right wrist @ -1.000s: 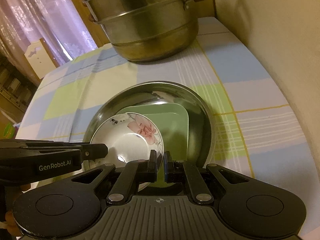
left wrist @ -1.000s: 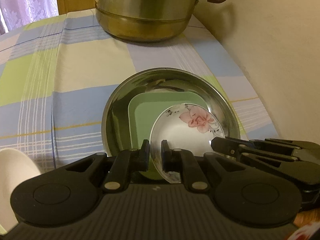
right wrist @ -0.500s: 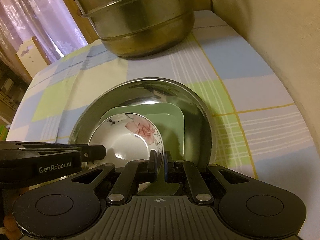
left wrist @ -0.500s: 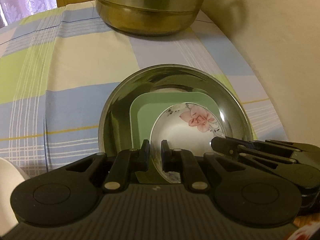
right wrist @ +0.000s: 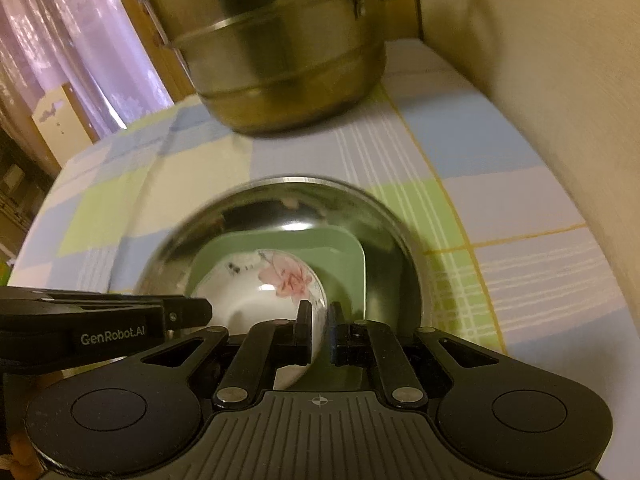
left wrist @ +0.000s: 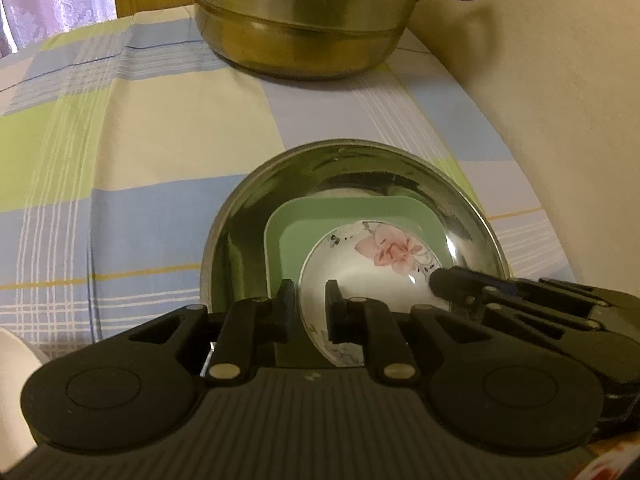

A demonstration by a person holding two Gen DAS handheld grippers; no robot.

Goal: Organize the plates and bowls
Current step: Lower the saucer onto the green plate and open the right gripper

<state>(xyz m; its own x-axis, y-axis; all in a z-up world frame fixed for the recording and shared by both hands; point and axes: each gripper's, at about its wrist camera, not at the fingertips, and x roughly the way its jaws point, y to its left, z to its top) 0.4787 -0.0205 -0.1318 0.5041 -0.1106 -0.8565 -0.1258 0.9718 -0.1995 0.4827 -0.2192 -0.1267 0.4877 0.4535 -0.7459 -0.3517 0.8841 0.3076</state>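
A white bowl with a pink flower (left wrist: 372,264) (right wrist: 256,292) sits in a green square plate (left wrist: 288,248) (right wrist: 344,256), which lies in a wide steel bowl (left wrist: 248,216) (right wrist: 392,240). My left gripper (left wrist: 311,296) is shut on the flowered bowl's left rim. My right gripper (right wrist: 319,320) is shut on the same bowl's right rim. Each gripper shows in the other's view, the right gripper in the left wrist view (left wrist: 520,300) and the left gripper in the right wrist view (right wrist: 104,320).
A large brass-coloured steamer pot (left wrist: 304,20) (right wrist: 272,48) stands at the back of the checked tablecloth (left wrist: 160,152). A cream wall (left wrist: 560,100) runs along the right. A white dish edge (left wrist: 12,392) shows at the lower left. Curtains (right wrist: 80,48) hang behind.
Both grippers have moved forward with the stack toward the pot, which now looks larger. The grip on the bowl rim holds on both sides.
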